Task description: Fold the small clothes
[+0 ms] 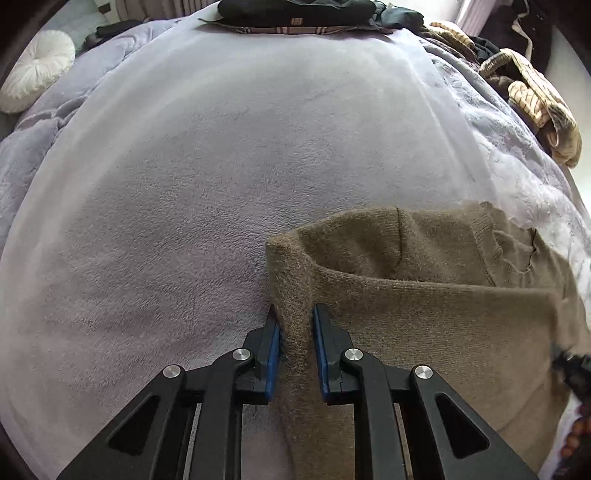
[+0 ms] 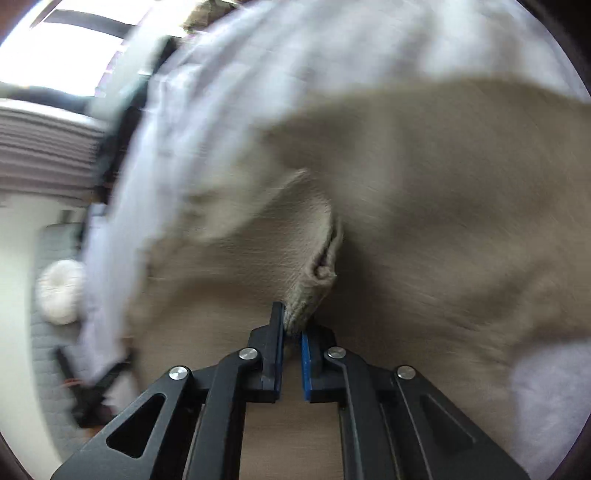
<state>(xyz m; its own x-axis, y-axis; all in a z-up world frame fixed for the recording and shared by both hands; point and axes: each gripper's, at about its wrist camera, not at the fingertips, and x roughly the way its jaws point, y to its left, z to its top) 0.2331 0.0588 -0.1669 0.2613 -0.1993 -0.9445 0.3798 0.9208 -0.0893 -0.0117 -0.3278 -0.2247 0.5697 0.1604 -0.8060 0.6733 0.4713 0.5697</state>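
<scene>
Brown knit sweater (image 1: 424, 306) (fuzzy) — bunched; edges pinched

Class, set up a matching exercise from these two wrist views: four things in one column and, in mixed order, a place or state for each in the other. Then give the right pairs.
Things:
1. brown knitted garment
2. round white cushion
3. striped tan clothes
4. dark folded clothes

Places or states:
A. heaped at the right edge of the bed
B. pinched by both grippers
C. at the far left, beside the lilac blanket
D. stacked at the far end of the bed

Pairs: 1-B, 2-C, 3-A, 4-D
</scene>
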